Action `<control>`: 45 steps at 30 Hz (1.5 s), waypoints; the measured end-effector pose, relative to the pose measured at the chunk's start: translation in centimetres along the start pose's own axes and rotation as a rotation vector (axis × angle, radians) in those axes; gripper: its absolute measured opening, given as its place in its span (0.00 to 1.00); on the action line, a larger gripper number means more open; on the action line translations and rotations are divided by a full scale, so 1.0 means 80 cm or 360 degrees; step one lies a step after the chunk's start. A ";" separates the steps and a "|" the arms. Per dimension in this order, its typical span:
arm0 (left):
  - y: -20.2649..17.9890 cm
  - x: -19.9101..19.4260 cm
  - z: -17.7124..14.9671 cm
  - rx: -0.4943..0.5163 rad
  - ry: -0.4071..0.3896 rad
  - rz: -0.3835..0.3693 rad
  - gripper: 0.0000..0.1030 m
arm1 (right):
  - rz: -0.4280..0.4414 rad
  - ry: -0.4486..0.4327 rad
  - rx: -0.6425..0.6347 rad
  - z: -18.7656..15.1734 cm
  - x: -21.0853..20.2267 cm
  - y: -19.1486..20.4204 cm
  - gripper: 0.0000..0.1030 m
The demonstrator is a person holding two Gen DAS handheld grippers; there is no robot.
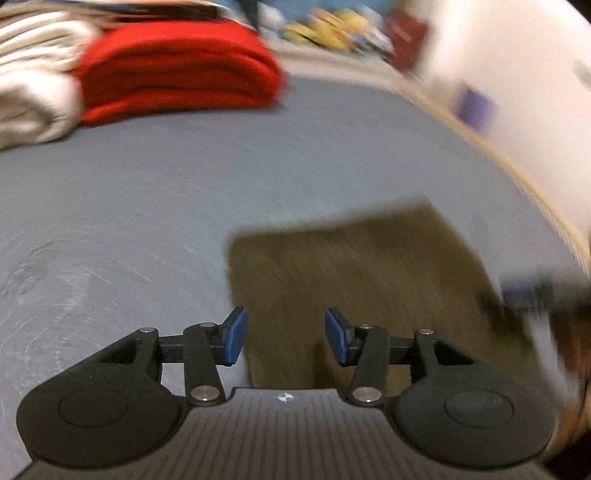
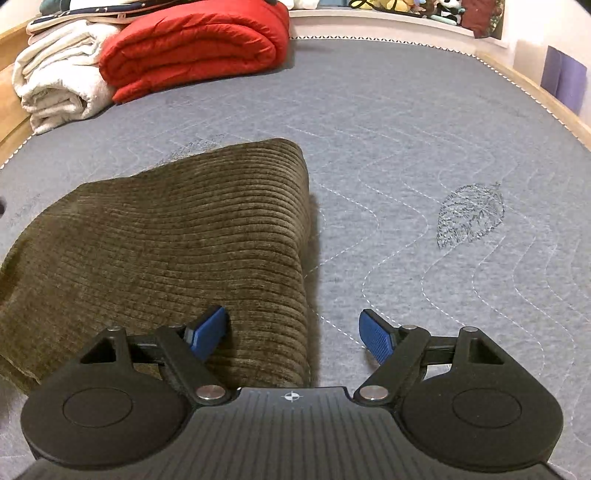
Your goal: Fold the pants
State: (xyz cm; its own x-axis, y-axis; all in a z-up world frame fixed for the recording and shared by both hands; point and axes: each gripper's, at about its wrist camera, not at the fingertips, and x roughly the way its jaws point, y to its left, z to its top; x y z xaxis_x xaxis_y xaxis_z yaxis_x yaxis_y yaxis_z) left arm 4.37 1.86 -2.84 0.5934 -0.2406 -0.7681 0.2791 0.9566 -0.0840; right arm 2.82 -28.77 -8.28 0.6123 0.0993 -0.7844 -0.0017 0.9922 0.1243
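The pants (image 2: pixel 166 240) are olive-brown corduroy, folded into a thick rectangle on the grey quilted mattress (image 2: pixel 406 129). In the right wrist view my right gripper (image 2: pixel 293 338) is open and empty, low over the near right edge of the pants, with its left fingertip above the fabric. In the blurred left wrist view the pants (image 1: pixel 369 266) lie ahead and to the right. My left gripper (image 1: pixel 284 338) is open and empty above their near left edge.
A folded red quilt (image 2: pixel 195 44) and white blankets (image 2: pixel 59 77) sit at the far left of the mattress. A wooden bed frame (image 2: pixel 535 92) runs along the right side. Plush toys (image 2: pixel 424 7) line the far shelf.
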 end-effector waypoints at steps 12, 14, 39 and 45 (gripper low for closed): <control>-0.037 -0.022 -0.075 0.0289 0.0122 -0.0156 0.54 | 0.0025 0.0116 -0.0002 -0.019 -0.022 0.005 0.78; -0.049 0.007 -0.100 0.0421 0.0294 -0.0065 0.54 | 0.0075 0.0158 -0.0005 -0.024 -0.027 0.005 0.78; -0.092 -0.136 -0.075 -0.0505 -0.0126 0.0329 1.00 | -0.0065 -0.0357 0.0343 -0.015 -0.209 0.060 0.99; -0.111 -0.103 -0.066 -0.0381 -0.0044 0.0410 1.00 | -0.0228 -0.0325 0.0274 -0.071 -0.163 0.070 0.99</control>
State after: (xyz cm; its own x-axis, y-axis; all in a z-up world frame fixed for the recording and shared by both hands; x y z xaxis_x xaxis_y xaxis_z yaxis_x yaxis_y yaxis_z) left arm -6.98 -3.76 0.91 0.6423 0.0125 -0.7663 -0.0656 0.9971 -0.0387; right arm -9.65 -24.12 -0.82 0.7429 -0.0754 -0.6652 0.2196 0.9661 0.1358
